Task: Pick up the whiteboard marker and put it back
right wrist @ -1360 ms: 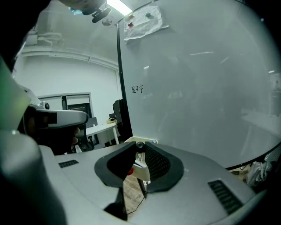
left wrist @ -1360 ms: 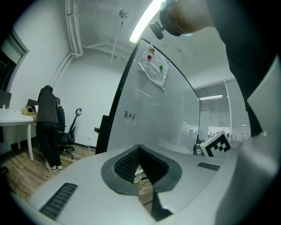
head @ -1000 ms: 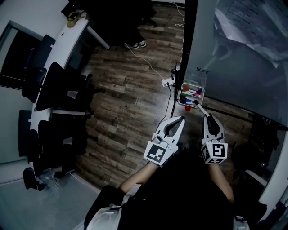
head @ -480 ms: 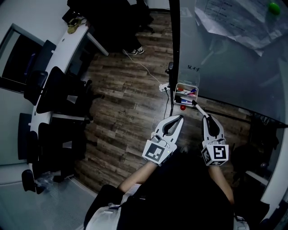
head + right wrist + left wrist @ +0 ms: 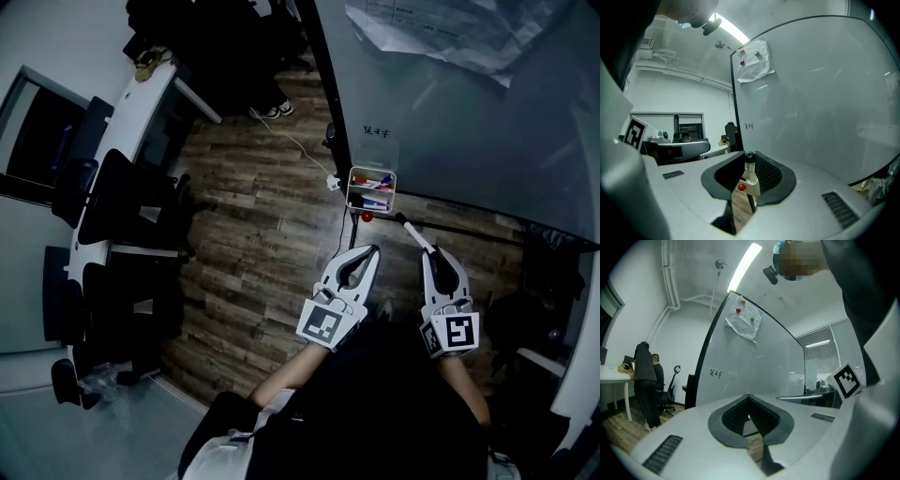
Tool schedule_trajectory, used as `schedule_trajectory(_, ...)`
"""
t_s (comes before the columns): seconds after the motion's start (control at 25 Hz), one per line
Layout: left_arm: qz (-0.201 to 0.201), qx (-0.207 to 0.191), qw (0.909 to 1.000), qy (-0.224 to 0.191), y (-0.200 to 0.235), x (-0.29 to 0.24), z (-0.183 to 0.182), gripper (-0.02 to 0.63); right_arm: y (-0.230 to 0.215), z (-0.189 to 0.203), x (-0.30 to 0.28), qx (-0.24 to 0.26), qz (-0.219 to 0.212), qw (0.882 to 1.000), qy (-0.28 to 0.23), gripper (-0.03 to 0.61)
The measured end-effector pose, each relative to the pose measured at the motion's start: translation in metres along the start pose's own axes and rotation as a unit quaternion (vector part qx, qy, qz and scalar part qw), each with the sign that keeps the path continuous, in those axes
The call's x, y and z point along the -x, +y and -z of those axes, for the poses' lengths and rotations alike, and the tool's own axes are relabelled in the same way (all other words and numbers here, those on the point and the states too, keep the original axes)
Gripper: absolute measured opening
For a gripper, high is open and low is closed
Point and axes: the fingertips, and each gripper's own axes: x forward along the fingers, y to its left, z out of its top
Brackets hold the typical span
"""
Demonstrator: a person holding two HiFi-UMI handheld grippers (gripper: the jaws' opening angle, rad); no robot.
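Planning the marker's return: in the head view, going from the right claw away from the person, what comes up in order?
Right claw → whiteboard marker → marker tray → writing on the whiteboard.

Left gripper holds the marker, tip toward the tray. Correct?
Not the left. The right gripper holds the marker, its tip toward the tray. The head view shows this, and the right gripper view shows the marker between the jaws. The left gripper is shut on nothing.
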Motion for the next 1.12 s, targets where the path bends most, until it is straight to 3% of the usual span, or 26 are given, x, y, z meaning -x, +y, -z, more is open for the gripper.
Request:
schedule_trajectory(0.36,-0.018,-0.004,0.9998,0.007,-0.031,0.013,0.005,0.008,0.004,-0.010,0.038,-0.008,-0.023,1.000,-0.009,0.077)
schedule_trajectory(0.56,-0.021,-0.034,0.9990,0.020,-0.043,0.024,0.003,0.008,0.012,-0.014,0.051,-0.009,-0.037,0.999,-0.017,0.077)
schedule_trajectory(1.12,0.002,-0.023,0.9996,-0.013,-0.012,0.031,-0.013,0.008,0.033,-0.030,0.038,-0.001,-0.017,0.999,-0.042,0.077)
